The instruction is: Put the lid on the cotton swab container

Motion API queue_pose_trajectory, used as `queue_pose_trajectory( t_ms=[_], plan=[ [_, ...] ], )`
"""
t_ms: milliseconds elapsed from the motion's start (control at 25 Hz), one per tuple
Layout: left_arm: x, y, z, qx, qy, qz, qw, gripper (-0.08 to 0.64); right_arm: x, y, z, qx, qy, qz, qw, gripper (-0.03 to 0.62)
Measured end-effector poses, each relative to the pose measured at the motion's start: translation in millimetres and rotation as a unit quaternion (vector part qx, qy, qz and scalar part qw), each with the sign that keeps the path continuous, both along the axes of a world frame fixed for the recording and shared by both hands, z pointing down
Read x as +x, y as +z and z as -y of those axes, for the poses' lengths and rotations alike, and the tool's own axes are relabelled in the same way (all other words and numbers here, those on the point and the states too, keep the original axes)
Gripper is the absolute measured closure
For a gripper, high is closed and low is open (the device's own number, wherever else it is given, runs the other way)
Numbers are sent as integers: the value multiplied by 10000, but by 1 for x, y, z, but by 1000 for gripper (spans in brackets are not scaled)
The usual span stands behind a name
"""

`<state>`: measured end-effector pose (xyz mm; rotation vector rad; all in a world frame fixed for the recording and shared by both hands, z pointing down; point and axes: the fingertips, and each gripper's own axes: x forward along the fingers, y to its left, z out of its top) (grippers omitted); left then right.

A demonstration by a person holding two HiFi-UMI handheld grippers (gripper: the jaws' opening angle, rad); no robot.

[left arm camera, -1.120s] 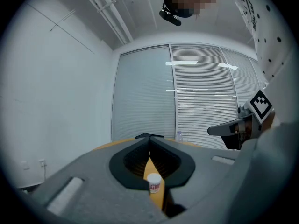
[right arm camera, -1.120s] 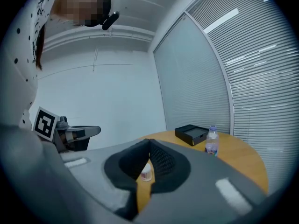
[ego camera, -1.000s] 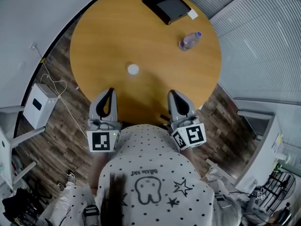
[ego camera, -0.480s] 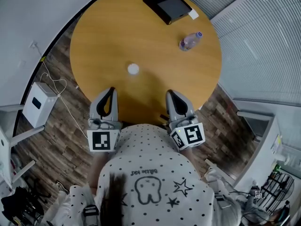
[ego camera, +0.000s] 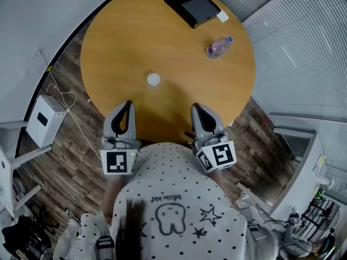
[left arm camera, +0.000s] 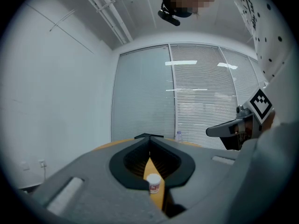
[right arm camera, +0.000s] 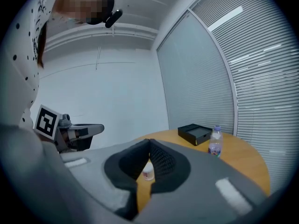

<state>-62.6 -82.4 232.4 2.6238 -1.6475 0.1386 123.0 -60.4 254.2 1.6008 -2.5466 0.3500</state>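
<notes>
cotton swab container [ego camera: 153,79], perhaps lidded, on table [ego camera: 119,47]

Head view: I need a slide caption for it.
Left tool and right tool, both shut, at the table edge; cotton swab container beyond.

This looks like an office meeting room. A round wooden table [ego camera: 162,42] stands on a wood-plank floor [ego camera: 65,140], closed in on the far and right sides by glass partitions with horizontal blinds [ego camera: 303,47] and on the left by a plain white wall [ego camera: 38,20]. A water bottle [ego camera: 218,47] and a black box [ego camera: 193,6] sit at the table's far side. A white appliance [ego camera: 45,121] with a cable [ego camera: 65,99] stands on the floor at left. Pipes [left arm camera: 105,13] run bare under the ceiling.
</notes>
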Motion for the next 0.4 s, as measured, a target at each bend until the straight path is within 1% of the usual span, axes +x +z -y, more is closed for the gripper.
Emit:
queue_pose_trajectory(
  t_ms=[80,240,400],
  plan=[
    [0,-1,0,42,8,6,10000,549,0,0,-1,-1,3,-5,10000,588],
    [1,-3,0,-21,9,-99,9999,549,0,-1,0,0,12,-4,10000,589],
    [-1,0,0,23,52,72,10000,549,-1,0,-1,-9,13,-10,10000,589]
  ],
)
